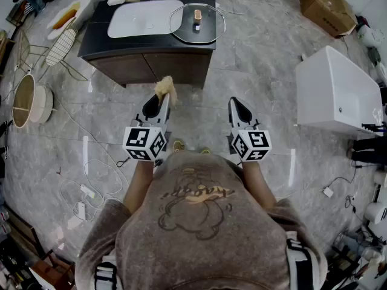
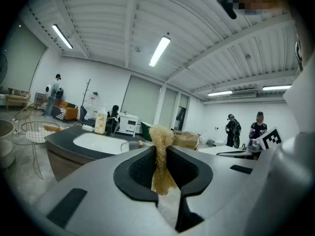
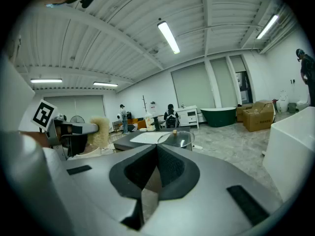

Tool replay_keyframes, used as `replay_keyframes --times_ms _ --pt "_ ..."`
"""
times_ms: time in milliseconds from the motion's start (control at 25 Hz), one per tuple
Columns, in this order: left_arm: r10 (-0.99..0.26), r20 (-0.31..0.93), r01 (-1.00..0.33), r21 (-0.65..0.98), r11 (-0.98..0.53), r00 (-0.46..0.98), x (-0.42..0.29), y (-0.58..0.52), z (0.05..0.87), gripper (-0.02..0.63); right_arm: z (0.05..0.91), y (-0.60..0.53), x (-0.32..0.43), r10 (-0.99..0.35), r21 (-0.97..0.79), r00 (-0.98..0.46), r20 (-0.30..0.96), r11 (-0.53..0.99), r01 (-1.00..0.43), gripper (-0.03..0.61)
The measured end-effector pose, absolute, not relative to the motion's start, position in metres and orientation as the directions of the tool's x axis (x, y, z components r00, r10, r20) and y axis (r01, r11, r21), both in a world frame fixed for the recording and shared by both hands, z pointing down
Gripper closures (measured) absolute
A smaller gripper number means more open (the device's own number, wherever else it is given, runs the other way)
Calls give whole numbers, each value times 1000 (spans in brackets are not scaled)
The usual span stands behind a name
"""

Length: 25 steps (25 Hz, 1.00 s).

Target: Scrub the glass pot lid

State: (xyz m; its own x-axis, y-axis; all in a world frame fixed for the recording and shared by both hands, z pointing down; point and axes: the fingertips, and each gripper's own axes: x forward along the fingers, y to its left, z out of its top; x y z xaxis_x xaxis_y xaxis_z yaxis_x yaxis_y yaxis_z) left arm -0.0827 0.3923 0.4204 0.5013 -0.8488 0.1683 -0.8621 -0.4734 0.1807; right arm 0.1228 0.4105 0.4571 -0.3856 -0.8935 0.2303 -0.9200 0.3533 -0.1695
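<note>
In the head view, the glass lid point(image 1: 196, 22) was seen resting on the dark bench point(image 1: 98, 34), beside a white basin point(image 1: 144, 18). In the left gripper view, the left tongs point(image 2: 161, 151) were clamped on a fibrous scrubber point(image 2: 161, 134). In the right gripper view, the right tongs point(image 3: 156, 149) were pressed together.

Two hand-held grippers point(image 1: 158, 101) point(image 1: 237, 104), one glass pot lid point(image 1: 197, 24), one fibrous scrubber point(image 1: 165, 89), one dark counter point(image 1: 97, 36), one white basin point(image 1: 142, 18).

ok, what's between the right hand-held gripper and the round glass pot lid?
Head view: ahead of the right hand-held gripper, only bare grey marble-look floor, then the dark cabinet that bears the round glass pot lid.
</note>
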Motion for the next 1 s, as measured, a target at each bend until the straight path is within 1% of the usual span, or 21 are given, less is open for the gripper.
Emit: replay_keyframes --times_ms 240,560,760,1000 --pt "-840 172 -854 188 -485 515 -95 380 420 540 454 398 107 -896 -202 -391 208 352 -914 580" --pt "-804 174 -821 182 -541 568 -123 360 435 540 472 382 64 -893 -187 -384 237 345 -920 580" --pt "-782 175 -800 186 -571 599 -132 340 437 540 471 367 56 -905 -188 -353 237 314 -931 580" --pt "-787 174 -805 187 -563 591 -145 304 444 540 479 331 49 -908 -187 -340 244 300 -935 580"
